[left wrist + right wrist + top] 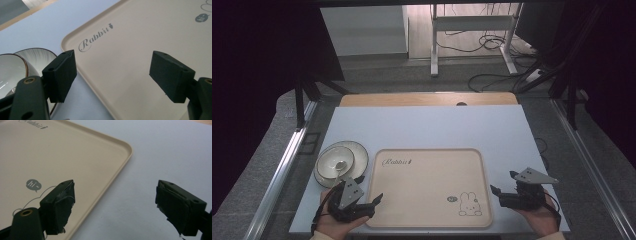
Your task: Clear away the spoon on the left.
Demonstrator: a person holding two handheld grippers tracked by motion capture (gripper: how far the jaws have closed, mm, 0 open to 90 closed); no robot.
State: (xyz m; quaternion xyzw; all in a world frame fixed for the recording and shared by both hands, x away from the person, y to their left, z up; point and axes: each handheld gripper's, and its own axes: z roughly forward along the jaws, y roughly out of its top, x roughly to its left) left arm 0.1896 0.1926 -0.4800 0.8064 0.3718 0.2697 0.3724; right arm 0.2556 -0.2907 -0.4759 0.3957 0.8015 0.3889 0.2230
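A beige tray [427,175] printed with "Rabbit" and a rabbit drawing lies in the middle of the pale blue table [427,125]. Left of it a white bowl [333,159] holding a small spoon [340,166] sits on a plate [361,152]. My left gripper [369,189] is open at the tray's near left corner, just below the bowl, with nothing between its jaws. In the left gripper view, the left gripper [112,72] spans the tray's [140,45] left edge, bowl [10,72] beside it. My right gripper [504,182] is open by the tray's near right side. In the right gripper view, the right gripper [115,200] straddles the tray's [62,157] edge.
A wooden strip [427,99] runs along the table's far edge. Beyond it stand a white desk frame [472,30] and loose cables [492,75] on the floor. Metal rails [282,170] flank the table on both sides.
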